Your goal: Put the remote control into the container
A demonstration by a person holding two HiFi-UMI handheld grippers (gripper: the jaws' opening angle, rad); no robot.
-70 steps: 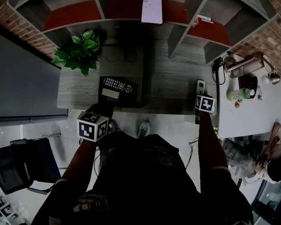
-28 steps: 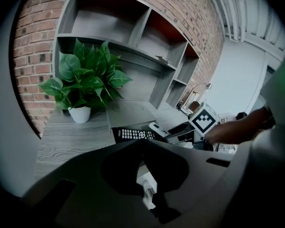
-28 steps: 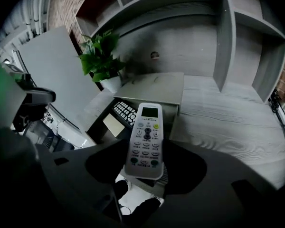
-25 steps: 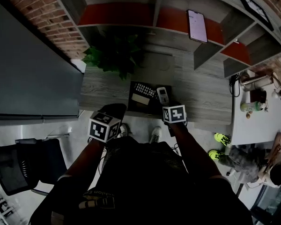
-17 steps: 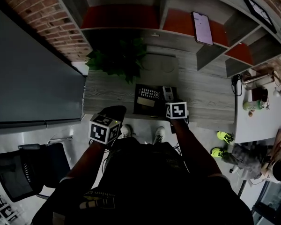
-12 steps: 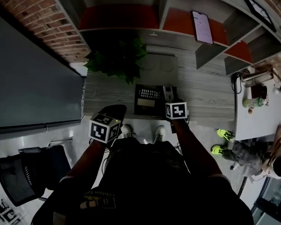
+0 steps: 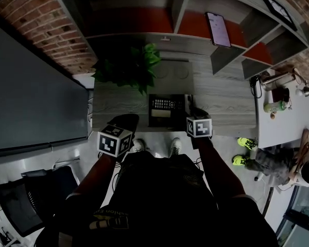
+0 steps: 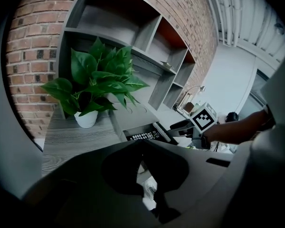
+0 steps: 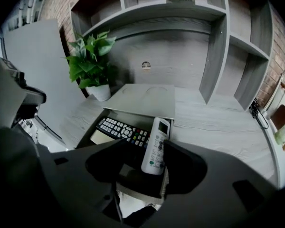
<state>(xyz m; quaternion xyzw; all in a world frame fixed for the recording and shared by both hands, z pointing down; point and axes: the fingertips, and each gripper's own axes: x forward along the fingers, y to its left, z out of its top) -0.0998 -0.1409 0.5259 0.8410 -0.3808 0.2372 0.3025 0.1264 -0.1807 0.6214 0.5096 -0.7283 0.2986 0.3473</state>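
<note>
The jaws of the right gripper (image 9: 141, 148) stood apart, closed on nothing. The white remote control (image 9: 155, 146) lay between them, close against the right jaw and clear of the left one. Its long axis ran straight away from the gripper, with the small screen at the far end and the near end inside the gap. It was in the dark container (image 7: 162, 120), along the right wall and beside a black remote (image 9: 122, 129). I could not tell whether it lay flat or leaned on that wall. It seemed already let go, so the next move would probably be a straight pull back along that axis, without touching the near end. The left gripper (image 8: 143, 146) had its jaws together on nothing and hung at the front of the desk (image 7: 123, 102), well apart from the container.
</note>
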